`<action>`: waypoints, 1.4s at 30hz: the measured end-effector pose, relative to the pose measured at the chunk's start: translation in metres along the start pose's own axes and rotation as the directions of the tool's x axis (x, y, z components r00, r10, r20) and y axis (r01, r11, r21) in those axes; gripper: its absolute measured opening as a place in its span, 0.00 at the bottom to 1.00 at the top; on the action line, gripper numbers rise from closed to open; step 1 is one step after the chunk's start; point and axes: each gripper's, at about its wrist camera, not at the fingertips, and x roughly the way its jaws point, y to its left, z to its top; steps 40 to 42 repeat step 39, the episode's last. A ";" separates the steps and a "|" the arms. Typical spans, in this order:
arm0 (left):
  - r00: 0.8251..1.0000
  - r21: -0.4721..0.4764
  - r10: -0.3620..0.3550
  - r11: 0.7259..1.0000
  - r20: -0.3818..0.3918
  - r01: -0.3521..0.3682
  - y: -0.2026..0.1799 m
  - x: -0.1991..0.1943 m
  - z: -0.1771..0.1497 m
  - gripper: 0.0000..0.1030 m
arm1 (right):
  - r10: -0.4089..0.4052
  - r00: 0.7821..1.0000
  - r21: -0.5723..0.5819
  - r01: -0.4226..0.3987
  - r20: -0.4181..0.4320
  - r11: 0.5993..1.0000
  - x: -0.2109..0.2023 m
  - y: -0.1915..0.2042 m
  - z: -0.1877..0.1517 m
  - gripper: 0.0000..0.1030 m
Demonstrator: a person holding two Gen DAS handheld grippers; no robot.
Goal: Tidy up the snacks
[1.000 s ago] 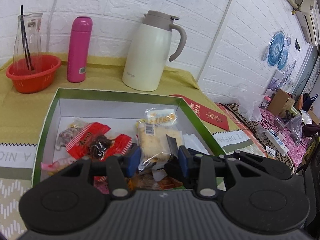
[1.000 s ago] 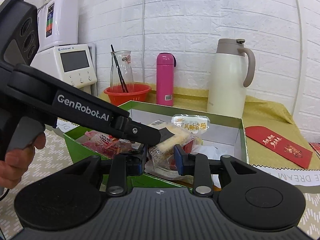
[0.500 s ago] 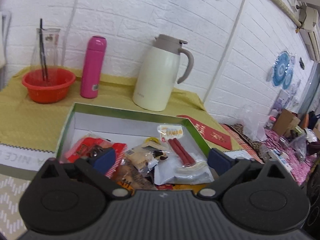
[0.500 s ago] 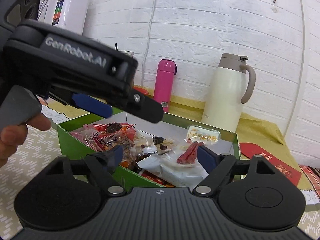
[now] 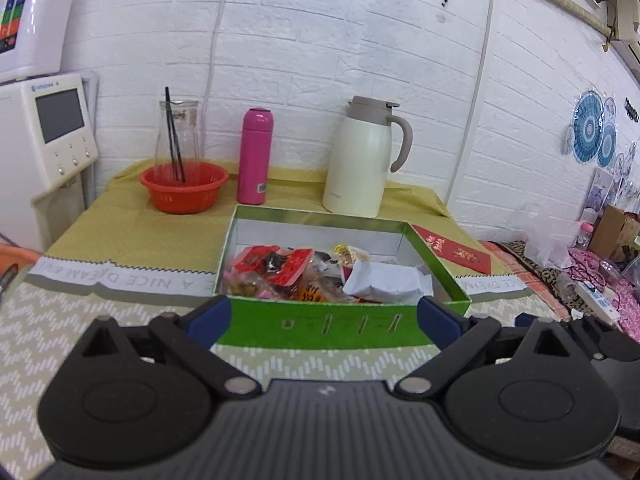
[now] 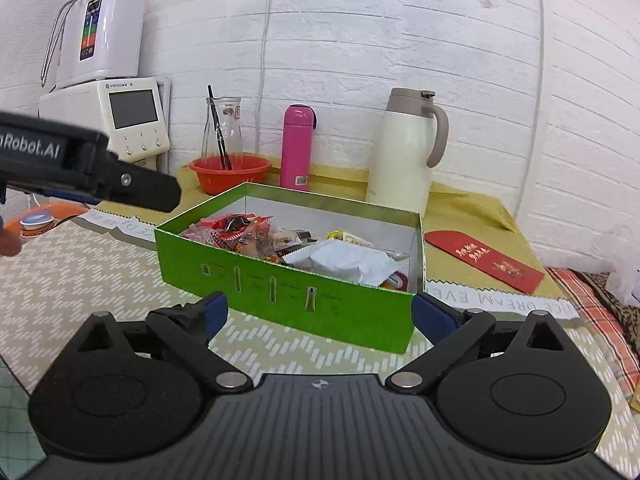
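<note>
The near wall of the green cardboard box point(image 5: 320, 322) hides the lower layer of wrapped snacks point(image 5: 280, 276). In the right wrist view the black left gripper point(image 6: 92, 168) is cut off by the left edge, its jaws unseen. Print on the red envelope point(image 6: 486, 260) is too small to read.

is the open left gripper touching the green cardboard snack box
Apart. In the right wrist view the left gripper hangs to the left of the green cardboard snack box, patterned mat visible between them, its jaws wide open with nothing in them.
</note>
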 end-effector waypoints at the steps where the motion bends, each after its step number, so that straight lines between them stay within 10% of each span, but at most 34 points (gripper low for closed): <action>1: 1.000 0.005 0.015 1.000 -0.001 -0.015 0.000 -0.007 -0.005 0.95 | -0.002 1.000 0.007 0.002 -0.002 1.000 -0.007 0.000 -0.002 1.00; 21: 0.967 0.056 0.241 0.970 -0.079 -0.237 -0.010 -0.050 -0.083 0.95 | -0.060 0.995 0.129 0.070 -0.082 0.989 -0.064 0.005 -0.047 1.00; 42: 0.967 0.065 0.239 0.970 -0.088 -0.234 -0.011 -0.054 -0.090 0.95 | -0.093 0.991 0.108 0.103 -0.093 0.989 -0.066 0.006 -0.054 1.00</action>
